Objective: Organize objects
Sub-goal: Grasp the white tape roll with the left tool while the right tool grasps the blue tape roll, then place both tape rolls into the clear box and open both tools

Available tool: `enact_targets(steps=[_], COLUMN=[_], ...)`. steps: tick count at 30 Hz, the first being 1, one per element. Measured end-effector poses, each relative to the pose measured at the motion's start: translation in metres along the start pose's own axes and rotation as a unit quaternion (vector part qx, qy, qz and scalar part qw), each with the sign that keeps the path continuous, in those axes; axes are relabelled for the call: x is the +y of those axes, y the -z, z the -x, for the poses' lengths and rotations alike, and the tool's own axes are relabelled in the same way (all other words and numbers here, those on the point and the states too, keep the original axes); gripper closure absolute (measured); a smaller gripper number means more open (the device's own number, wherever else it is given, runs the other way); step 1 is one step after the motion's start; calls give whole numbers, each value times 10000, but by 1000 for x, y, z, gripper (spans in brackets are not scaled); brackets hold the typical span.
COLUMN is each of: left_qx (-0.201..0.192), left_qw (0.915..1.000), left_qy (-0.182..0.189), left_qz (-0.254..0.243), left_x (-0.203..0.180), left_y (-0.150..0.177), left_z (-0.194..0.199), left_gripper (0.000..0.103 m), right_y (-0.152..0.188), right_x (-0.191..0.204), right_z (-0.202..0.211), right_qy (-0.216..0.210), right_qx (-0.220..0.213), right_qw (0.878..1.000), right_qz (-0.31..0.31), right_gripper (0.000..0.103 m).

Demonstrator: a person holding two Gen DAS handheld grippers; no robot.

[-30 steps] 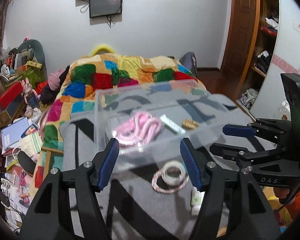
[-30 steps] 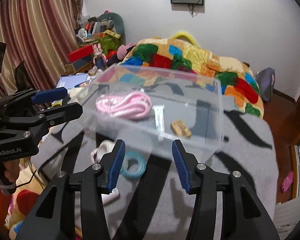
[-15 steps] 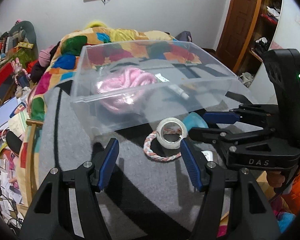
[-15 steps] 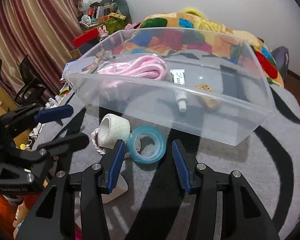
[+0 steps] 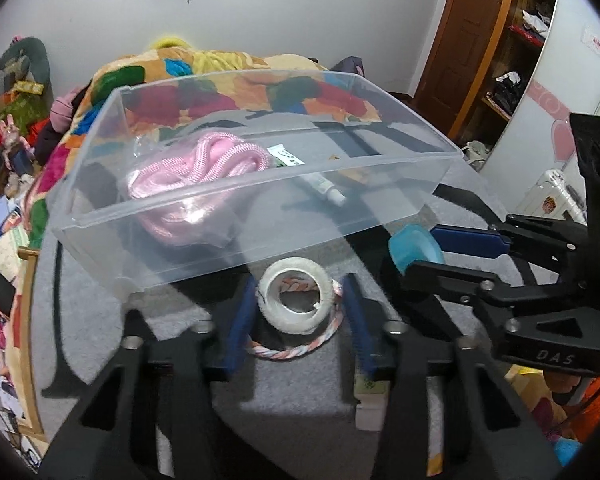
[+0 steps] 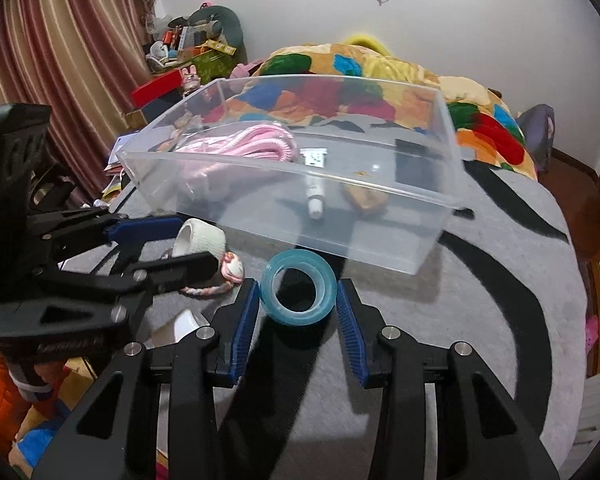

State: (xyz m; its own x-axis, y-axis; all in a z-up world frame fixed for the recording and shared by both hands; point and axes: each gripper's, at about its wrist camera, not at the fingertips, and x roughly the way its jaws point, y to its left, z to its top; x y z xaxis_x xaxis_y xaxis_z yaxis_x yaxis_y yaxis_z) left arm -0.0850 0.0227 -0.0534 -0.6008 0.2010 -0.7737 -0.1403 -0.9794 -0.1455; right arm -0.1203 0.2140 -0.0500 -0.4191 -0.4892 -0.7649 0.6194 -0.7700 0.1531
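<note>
- Here the left tool (image 5: 296,320) sits low over the grey blanket (image 5: 292,384), its jaws wide apart on either side of the white tape (image 5: 293,300); neither pad visibly touches the roll, and it holds nothing.
- The white tape lies on a braided ring (image 5: 296,350); a white bottle (image 5: 370,404) lies just behind the tool's right finger.
- The right tool (image 6: 296,320) likewise stands open, its blue pads flanking the blue tape (image 6: 298,294), which stands on edge between them with a small gap on each side.
- The two tools sit close side by side, so free room between them is tight; to the right of the blue tape the blanket lies open up to its edge.
- Just beyond both rolls stands the clear bin (image 6: 380,236), its near wall close to the tapes.
- In the bin lie a pink rope (image 5: 196,168) at the left, a white tube (image 6: 314,194) in the middle and a small brown piece (image 6: 366,198) at the right.
- Farther back are a patchwork quilt (image 6: 380,68), a striped curtain (image 6: 60,40), a white wall and a wooden door (image 5: 464,40).
</note>
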Motion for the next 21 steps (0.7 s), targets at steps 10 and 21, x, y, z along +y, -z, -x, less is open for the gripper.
enact_targets(steps=[10, 21], left_qx=[-382, -1086], left_qw=[9992, 9940], left_qy=[-10, -154], left_qz=[74, 14], left_x=[3, 4], left_y=[-5, -41], left_z=[32, 70], left_gripper=[65, 65], right_y=[-7, -41], right_x=[-2, 3], right_z=[27, 64], right_qy=[74, 240], right_qx=[-388, -1069], right_qw=[9992, 9939], right_qz=[-79, -90], right_gripper=[66, 66])
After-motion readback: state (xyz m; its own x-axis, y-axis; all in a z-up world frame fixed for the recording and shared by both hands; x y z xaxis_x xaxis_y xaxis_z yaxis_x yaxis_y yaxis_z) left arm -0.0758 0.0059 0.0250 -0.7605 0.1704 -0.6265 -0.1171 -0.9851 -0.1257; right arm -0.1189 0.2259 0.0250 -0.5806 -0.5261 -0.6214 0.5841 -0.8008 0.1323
